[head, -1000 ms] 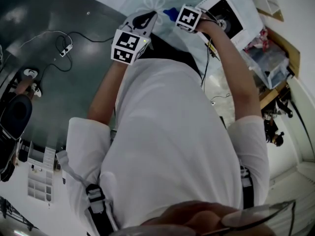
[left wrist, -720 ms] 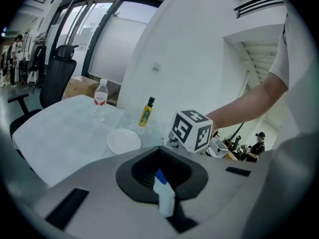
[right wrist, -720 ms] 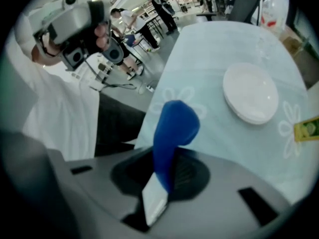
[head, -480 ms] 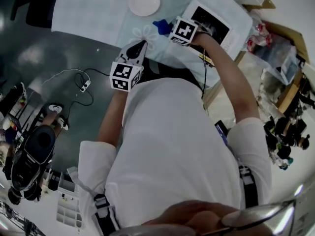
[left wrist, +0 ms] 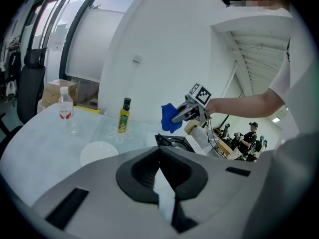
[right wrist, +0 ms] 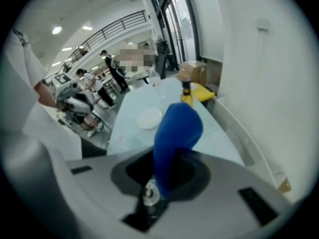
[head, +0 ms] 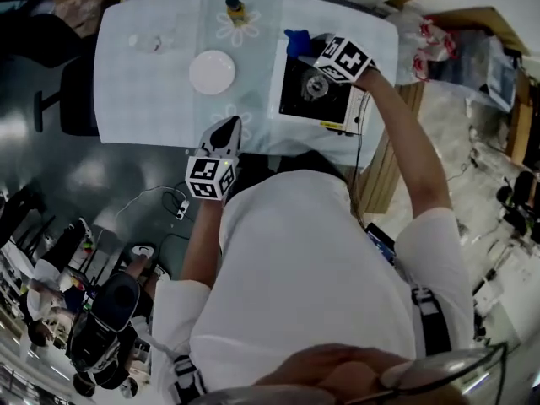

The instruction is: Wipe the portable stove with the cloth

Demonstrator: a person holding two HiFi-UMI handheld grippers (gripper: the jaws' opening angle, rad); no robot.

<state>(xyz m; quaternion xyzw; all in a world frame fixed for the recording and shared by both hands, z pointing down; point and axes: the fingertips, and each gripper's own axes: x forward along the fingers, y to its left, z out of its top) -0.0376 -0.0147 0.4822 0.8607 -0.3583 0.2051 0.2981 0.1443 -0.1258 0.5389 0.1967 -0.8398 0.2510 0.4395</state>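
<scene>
While the right gripper's (head: 310, 47) jaws clamp the cloth (head: 295, 40) over the portable stove (head: 314, 93) for wiping, the left gripper (head: 224, 135), jaws closed empty, hovers clear at the bench (head: 143, 83) near edge.

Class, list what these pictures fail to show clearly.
Right gripper view: stove out of sight; cloth and right gripper fill the foreground.
Left gripper view: left gripper hides the stove's near side.
All views: bottle label too small.
</scene>
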